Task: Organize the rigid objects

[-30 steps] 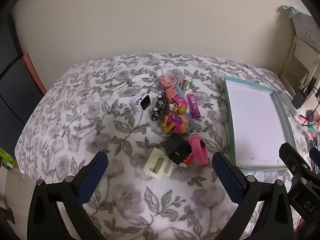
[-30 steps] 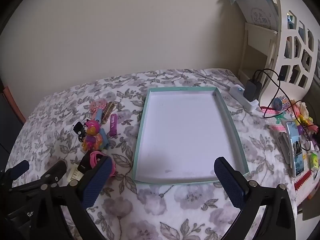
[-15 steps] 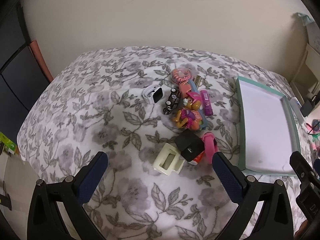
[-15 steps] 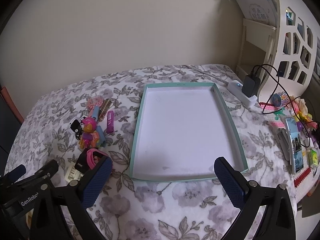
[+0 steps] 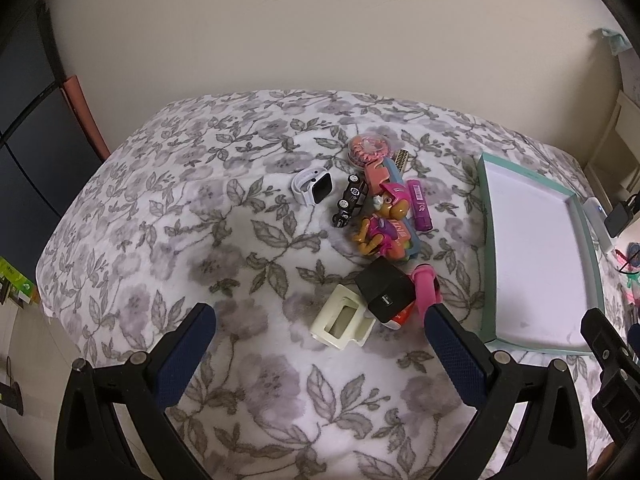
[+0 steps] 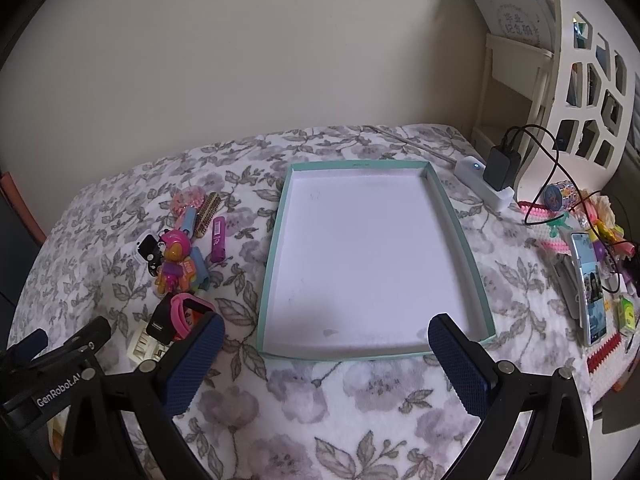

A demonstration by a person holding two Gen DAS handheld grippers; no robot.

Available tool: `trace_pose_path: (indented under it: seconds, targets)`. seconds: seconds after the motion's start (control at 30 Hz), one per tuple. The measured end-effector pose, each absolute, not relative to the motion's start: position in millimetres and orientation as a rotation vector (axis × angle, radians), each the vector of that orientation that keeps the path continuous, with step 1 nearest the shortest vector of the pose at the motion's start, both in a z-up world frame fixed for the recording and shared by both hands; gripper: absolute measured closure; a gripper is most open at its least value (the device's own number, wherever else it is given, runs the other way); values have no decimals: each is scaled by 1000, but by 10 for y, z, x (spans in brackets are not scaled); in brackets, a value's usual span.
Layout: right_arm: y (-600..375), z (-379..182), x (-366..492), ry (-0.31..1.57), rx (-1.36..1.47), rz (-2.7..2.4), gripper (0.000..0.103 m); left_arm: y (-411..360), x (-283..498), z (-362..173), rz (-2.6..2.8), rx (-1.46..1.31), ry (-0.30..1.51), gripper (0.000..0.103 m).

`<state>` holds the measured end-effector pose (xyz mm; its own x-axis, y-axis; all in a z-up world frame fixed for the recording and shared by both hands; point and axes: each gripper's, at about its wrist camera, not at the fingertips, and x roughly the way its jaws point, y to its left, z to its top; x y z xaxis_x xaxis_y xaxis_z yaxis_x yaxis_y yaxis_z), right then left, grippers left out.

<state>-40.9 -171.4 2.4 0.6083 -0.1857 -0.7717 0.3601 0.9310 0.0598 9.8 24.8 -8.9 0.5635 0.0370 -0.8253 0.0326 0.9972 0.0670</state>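
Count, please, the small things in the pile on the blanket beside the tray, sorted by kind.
Watches: 2, white watch, pink watch
Toys: 2, toy car, puppy figure
Boxes: 2, cream box, black box
Purple tube: 1
Round pink case: 1
Comb: 1
Total: 9; more may lie hidden underneath. The tray holds 0.

Bed with floral blanket

Bed [image 5: 200, 240] carries a teal-rimmed tray [image 6: 276, 240], white inside. Beside it, a loose cluster: white smartwatch [image 5: 312, 186], black toy car [image 5: 350, 199], pup figure [image 5: 384, 220], purple stick [image 5: 420, 204], cream clip [image 5: 342, 322], black cube [image 5: 384, 290], possibly a charger. White power strip [image 6: 486, 182] at the far edge.
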Motion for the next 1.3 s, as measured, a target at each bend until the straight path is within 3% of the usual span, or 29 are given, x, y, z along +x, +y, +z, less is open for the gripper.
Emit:
trace_pose_path:
  seconds: [0.57,0.9,1.2,1.3]
  targets:
    - [-1708,25,-397,862,233,-303,0,261,108,-97,-12,83,985,0]
    - [-1500,240,-1,889,192,-194,0,666,514,86,43,36,999,0]
    - [-1110,-256,504,1080,175,-53,0,906,716,-384,4,2,1117,0]
    - [-1062,-450,597,1132,176,-24,4,881,734,-564,-21,2,1154,0]
